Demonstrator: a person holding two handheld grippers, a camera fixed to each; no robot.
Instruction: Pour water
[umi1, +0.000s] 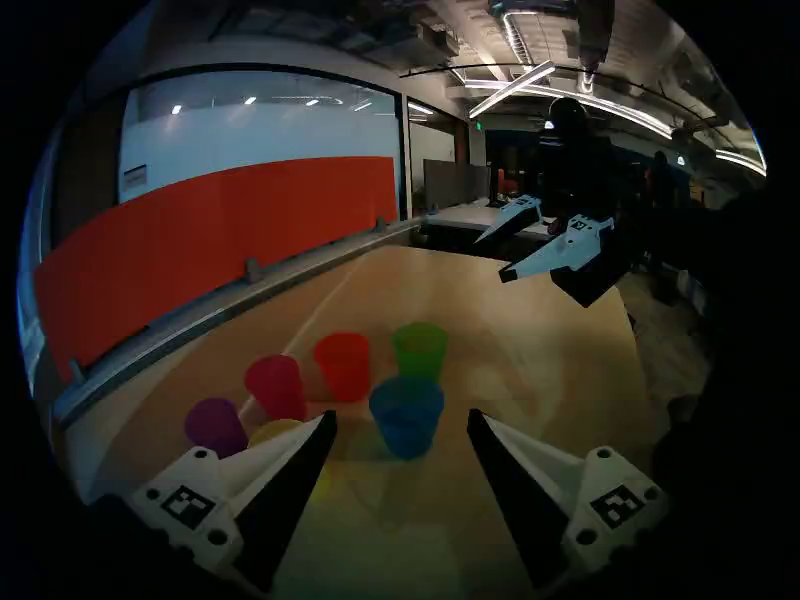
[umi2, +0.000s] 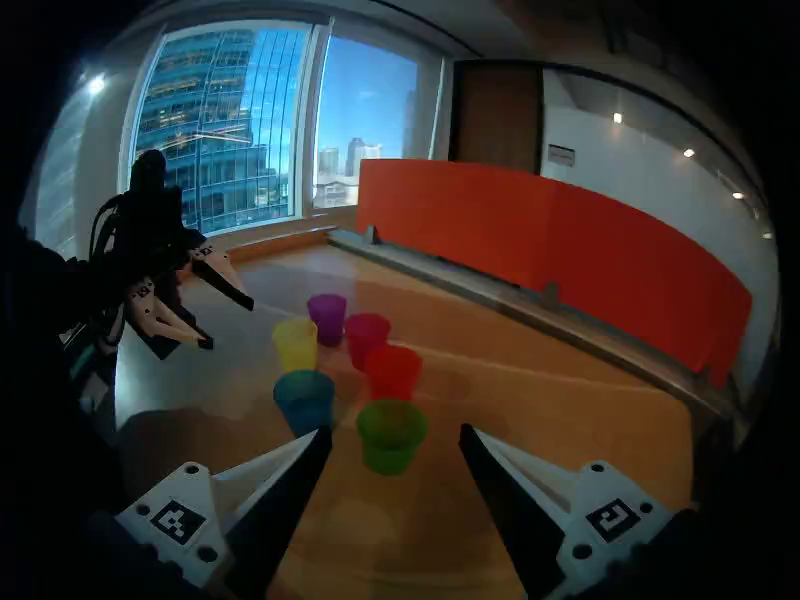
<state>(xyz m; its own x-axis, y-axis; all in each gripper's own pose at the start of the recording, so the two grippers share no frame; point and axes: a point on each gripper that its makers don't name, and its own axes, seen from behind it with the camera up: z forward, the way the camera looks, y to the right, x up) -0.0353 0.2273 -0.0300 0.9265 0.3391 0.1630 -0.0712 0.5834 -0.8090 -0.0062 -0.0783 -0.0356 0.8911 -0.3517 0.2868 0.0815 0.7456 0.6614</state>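
Six plastic cups stand in a cluster on the wooden table (umi1: 540, 350): purple (umi1: 215, 425), pink (umi1: 276, 385), red (umi1: 343, 365), green (umi1: 420, 350), blue (umi1: 406, 415) and yellow (umi1: 275, 432), the last partly hidden by a finger. My left gripper (umi1: 400, 416) is open, with the blue cup ahead of its gap and untouched. Across the cups, my right gripper (umi1: 490, 258) hangs open above the table. In the right gripper view, the green cup (umi2: 390, 435) sits just beyond my open right gripper (umi2: 395, 432), with the blue cup (umi2: 304, 400) beside it. The left gripper (umi2: 229, 322) hovers open at the left.
An orange partition (umi1: 220, 240) runs along one side of the table (umi2: 560, 400), with a metal rail at its foot. Large windows (umi2: 240, 130) stand behind the left gripper. A person in dark clothing (umi2: 140, 240) holds the grippers. Bare tabletop surrounds the cups.
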